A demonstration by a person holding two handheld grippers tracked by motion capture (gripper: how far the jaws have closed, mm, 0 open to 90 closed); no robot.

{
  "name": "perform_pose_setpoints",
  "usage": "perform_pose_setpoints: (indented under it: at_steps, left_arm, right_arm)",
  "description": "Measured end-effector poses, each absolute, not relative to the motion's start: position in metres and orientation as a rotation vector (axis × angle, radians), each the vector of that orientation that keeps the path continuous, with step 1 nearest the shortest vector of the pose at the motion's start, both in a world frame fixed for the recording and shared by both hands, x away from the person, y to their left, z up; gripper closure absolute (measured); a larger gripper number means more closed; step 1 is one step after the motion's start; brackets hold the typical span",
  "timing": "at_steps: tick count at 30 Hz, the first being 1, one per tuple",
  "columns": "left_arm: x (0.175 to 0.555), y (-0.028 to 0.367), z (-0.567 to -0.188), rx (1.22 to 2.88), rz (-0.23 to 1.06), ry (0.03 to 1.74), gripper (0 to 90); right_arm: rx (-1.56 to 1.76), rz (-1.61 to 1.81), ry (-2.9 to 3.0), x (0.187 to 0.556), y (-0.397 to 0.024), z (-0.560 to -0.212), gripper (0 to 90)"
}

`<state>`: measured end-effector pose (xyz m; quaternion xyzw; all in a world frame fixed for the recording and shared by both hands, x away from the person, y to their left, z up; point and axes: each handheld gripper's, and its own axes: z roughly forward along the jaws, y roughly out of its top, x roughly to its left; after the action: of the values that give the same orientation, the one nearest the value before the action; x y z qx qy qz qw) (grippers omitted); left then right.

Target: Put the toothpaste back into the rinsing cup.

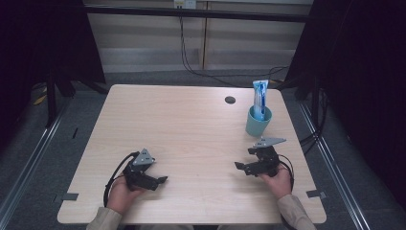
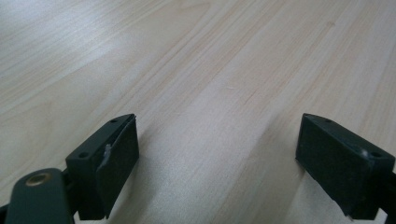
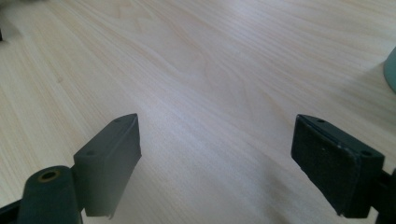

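Closest to me, both hands sit at the near edge of the table (image 1: 191, 134), each holding a hand-held gripper. The left hand-held gripper (image 1: 160, 180) rests low over the wood with its jaws spread wide apart and nothing between them, just bare wood grain in its own view. Same deal with the right hand-held gripper (image 1: 238, 166): jaws wide apart, empty, pointed in toward the middle of the table. Farther back on the right side there's a teal cup (image 1: 258, 122) standing upright, with a blue and white tube (image 1: 260, 98) sticking up out of it. Just beyond that, a small dark round hole (image 1: 230, 99) in the tabletop.
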<state>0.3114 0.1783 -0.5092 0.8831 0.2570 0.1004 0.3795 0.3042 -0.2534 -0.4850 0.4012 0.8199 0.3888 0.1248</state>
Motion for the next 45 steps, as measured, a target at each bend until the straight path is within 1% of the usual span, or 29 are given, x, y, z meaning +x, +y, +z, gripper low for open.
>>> perform_pose_setpoints:
  at_steps: [22, 33, 45]
  left_arm:
    - [0.311, 0.178, -0.509, 2.253, 0.255, 0.66, 12.8]
    - [0.311, 0.178, -0.509, 2.257, 0.259, 0.657, 12.9]
    - [0.311, 0.178, -0.509, 2.256, 0.261, 0.661, 12.8]
  right_arm:
    - [1.162, 1.072, 2.419, 0.295, -0.254, -0.507, 15.0]
    - [1.102, 1.019, 2.411, 0.291, -0.252, -0.511, 13.8]
    - [1.084, 1.048, 2.411, 0.291, -0.254, -0.512, 13.6]
